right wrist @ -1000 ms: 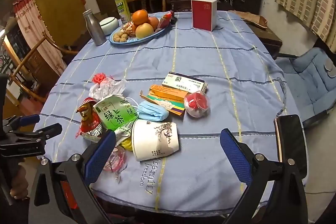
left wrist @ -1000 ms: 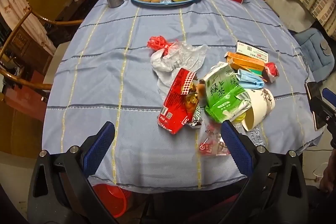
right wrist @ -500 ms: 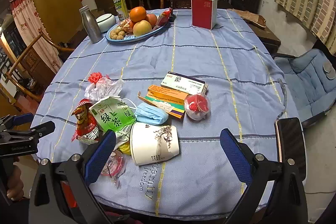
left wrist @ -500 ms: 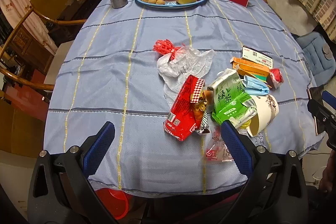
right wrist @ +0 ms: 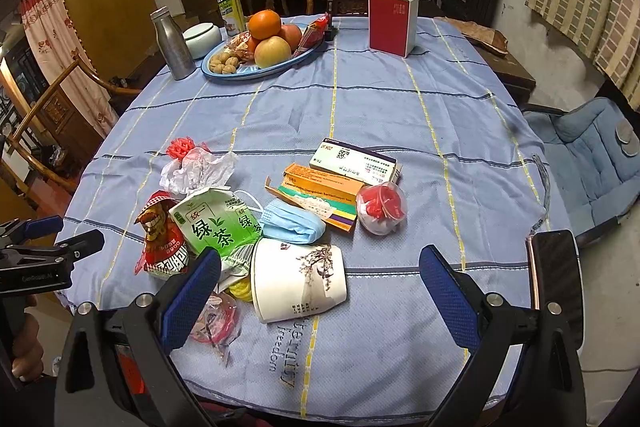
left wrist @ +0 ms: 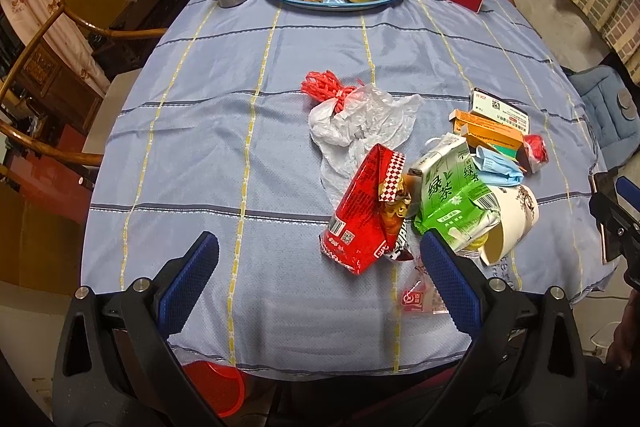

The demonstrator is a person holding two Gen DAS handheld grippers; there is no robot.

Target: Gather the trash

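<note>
Both grippers hang over the near table edge w/ jaws spread wide, nothing in them: left gripper (left wrist: 318,261), right gripper (right wrist: 320,275). Trash sits in a heap on the blue tablecloth (left wrist: 224,131): red snack bag (left wrist: 360,211) touching green tea carton (left wrist: 450,195), tipped paper cup (right wrist: 298,281) just beside, blue mask (right wrist: 290,225) & flat boxes (right wrist: 324,193) behind. Fruit plate (right wrist: 256,71) well apart at far end.

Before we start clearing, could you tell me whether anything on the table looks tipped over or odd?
Yes: the paper cup lies on its side beside the crushed green tea carton, amid the trash pile.
</note>
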